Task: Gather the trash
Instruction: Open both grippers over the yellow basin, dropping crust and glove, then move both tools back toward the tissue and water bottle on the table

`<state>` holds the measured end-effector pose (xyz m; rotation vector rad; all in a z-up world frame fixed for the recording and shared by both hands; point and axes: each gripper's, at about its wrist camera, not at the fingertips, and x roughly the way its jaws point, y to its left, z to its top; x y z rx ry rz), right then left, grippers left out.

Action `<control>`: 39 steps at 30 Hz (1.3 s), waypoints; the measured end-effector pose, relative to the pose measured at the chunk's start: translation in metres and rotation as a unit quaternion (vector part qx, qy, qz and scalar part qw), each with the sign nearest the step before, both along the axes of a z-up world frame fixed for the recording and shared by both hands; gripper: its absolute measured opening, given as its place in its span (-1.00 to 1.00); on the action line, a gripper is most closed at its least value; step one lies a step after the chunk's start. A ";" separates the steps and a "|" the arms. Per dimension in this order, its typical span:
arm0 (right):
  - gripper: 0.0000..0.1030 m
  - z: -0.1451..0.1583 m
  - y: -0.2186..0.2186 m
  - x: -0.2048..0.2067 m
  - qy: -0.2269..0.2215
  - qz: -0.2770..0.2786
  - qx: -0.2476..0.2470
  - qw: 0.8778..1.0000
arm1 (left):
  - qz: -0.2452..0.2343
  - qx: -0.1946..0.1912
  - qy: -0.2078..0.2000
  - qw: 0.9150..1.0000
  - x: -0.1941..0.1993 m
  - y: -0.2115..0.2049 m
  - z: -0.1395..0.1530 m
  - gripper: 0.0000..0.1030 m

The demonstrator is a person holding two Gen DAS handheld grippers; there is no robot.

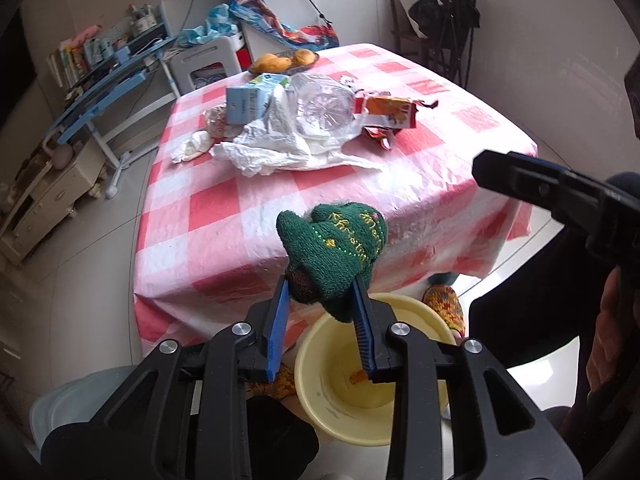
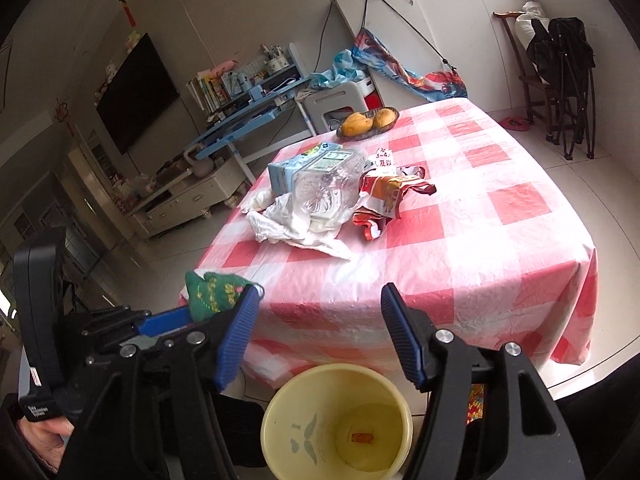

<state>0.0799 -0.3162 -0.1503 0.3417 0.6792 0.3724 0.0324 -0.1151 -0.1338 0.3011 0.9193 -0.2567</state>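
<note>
Left gripper clamps a green knitted sock above the yellow bucket; right gripper empty, jaws apart. Bucket holds a small, possibly orange scrap.

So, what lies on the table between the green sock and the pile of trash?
Nothing: in both views only bare checked tablecloth lies between the green sock and the pile of trash.

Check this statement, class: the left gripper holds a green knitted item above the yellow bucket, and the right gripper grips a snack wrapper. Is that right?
One part is wrong. The right gripper is open with nothing between its fingers, as the right wrist view shows. The rest stands: the left gripper holds the green knitted item above the yellow bucket.
</note>
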 end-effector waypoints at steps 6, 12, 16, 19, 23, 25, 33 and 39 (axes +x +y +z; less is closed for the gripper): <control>0.28 0.000 -0.006 0.002 -0.003 -0.012 0.007 1.000 | -0.037 0.027 0.014 0.999 -0.008 -0.015 -0.009 -0.36; 0.31 -0.002 -0.010 0.001 -0.001 -0.017 0.012 1.000 | -0.048 0.034 0.016 0.998 -0.010 -0.020 -0.010 0.00; 0.35 -0.003 -0.010 0.002 -0.001 -0.018 0.013 1.000 | -0.046 0.039 0.012 0.998 -0.010 -0.020 -0.010 0.16; 0.36 -0.003 -0.011 0.002 -0.001 -0.019 0.013 1.000 | -0.026 0.038 0.003 0.999 -0.006 -0.014 -0.007 0.27; 0.38 -0.004 -0.013 0.002 -0.001 -0.023 0.014 1.000 | 0.024 0.024 -0.012 0.999 0.003 0.003 0.000 0.39; 0.38 -0.004 -0.013 0.002 0.000 -0.023 0.013 1.000 | 0.049 0.010 -0.014 0.999 0.008 0.013 0.003 0.40; 0.40 -0.006 -0.009 0.002 0.004 -0.018 0.007 1.000 | 0.138 -0.058 -0.010 0.989 0.023 0.052 0.012 0.44; 0.41 -0.007 -0.007 0.002 0.007 -0.014 0.002 1.000 | 0.177 -0.098 -0.010 0.979 0.026 0.071 0.014 0.46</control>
